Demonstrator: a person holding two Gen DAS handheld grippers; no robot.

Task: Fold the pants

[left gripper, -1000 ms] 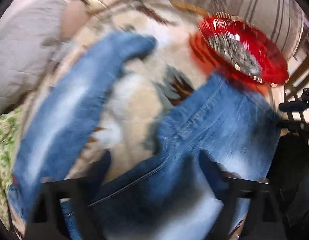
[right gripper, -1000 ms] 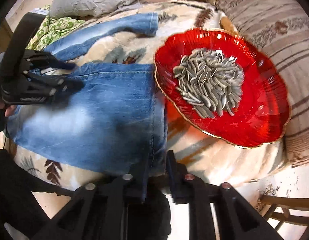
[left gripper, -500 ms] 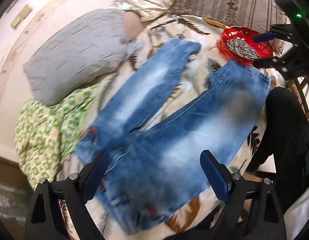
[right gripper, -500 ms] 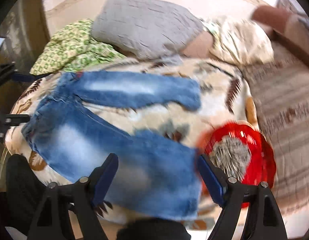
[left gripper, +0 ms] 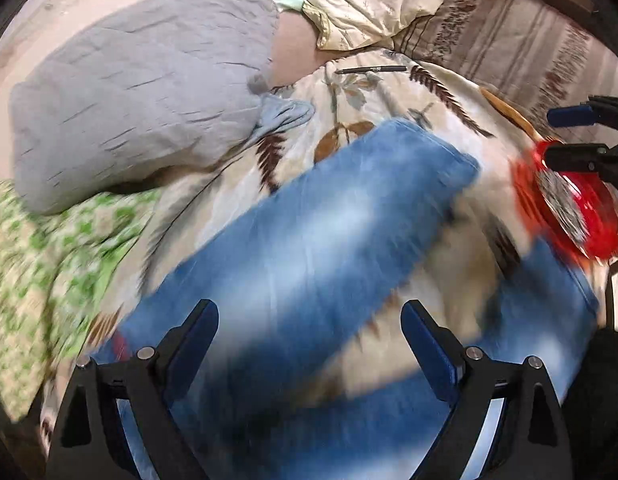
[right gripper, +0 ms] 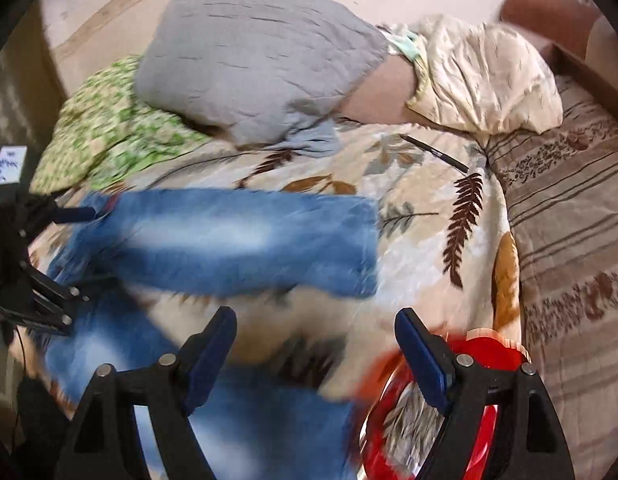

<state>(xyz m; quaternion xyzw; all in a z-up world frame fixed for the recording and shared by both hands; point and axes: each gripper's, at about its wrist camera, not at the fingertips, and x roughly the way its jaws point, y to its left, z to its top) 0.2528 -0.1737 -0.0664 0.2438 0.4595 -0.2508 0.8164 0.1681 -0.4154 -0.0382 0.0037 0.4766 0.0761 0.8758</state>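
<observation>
Below both grippers, on a leaf-print blanket [right gripper: 413, 184], one pair of blue jeans [left gripper: 317, 232] lies spread flat with its two legs splayed apart in a V. No fold shows yet, so by my reading the task is at its very start: the legs have to be brought together, then the length doubled over.

Going left to right from the left gripper [left gripper: 309, 332]: its jaws stand wide apart and hold nothing, hovering over the upper part of the farther leg. To its far left lies one green floral cloth [left gripper: 49, 248]; ahead and left, one grey pillow [left gripper: 141, 92]; ahead, one cream pillow [left gripper: 361, 4] and one dark pen [left gripper: 371, 69]; to its right, one red glass dish of sunflower seeds [left gripper: 569, 208].

The right gripper [right gripper: 315, 344] is likewise spread wide and empty, hanging over the gap between the two legs, with the dish just below its right finger. Motion blur hides the waistband's exact lie.
</observation>
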